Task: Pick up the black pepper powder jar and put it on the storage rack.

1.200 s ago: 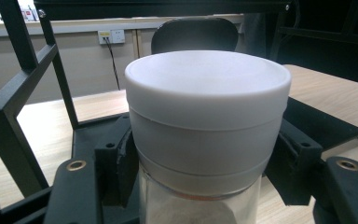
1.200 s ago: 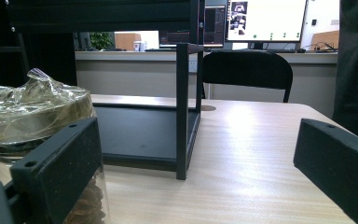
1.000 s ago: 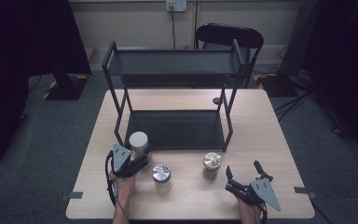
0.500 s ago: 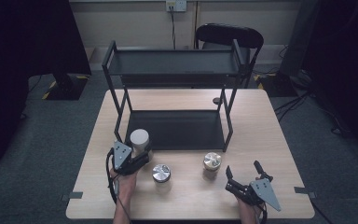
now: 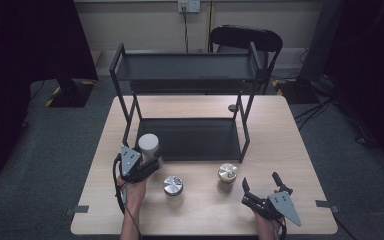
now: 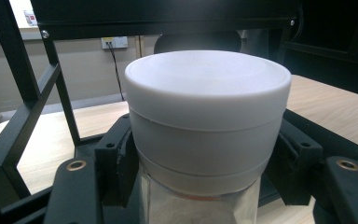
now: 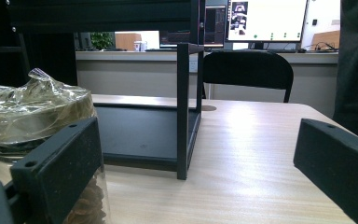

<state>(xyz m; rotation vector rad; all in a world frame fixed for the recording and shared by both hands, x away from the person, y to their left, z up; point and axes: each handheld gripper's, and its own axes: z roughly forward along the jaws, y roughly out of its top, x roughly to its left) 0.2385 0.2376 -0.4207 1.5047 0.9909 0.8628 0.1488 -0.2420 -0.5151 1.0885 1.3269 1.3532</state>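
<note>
the left gripper (image 5: 147, 162) is clenched on the white-lidded jar (image 5: 148, 145), its jaws gripping the neck just below the lid (image 6: 207, 88). the jar sits at the near left corner of the black rack (image 5: 185, 75), right at the edge of the lower shelf (image 5: 190, 137); whether it is lifted clear of the surface (image 5: 290, 150) i cannot tell. the step in hand looks like carrying this jar onto the rack. the next move calls for clearing the shelf lip and the near left post, then setting the jar down upright further in. the right gripper (image 5: 260, 192) rests released at the near right, jaws wide, holding nothing. a foil-topped jar (image 5: 227, 173) and a metal-lidded jar (image 5: 173, 185) wait near the front.
</note>
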